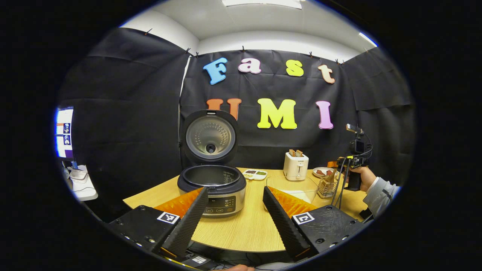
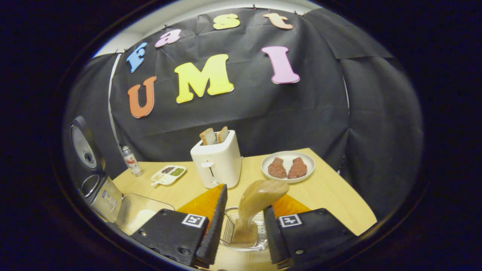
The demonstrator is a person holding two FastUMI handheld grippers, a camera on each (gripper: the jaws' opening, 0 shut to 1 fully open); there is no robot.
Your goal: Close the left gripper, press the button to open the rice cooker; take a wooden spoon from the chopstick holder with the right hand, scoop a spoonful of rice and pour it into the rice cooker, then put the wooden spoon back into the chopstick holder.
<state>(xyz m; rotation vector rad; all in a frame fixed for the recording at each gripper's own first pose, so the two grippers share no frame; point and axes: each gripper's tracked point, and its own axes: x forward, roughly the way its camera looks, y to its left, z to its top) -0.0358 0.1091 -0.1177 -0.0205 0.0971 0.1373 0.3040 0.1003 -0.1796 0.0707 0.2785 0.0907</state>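
While the rice cooker sits open, far beyond the released left gripper, the right gripper has its fingers spread around, not touching, one wooden spoon in the chopstick holder. One toaster holds two bread slices.

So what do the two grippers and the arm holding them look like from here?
The left gripper has black bodies with square black-and-white tags and ribbed, wedge-shaped jaws. The right gripper is built the same way. In the left gripper view, the right gripper carries a small camera on top with dangling black cables, gripped by a hand in a light grey sleeve.
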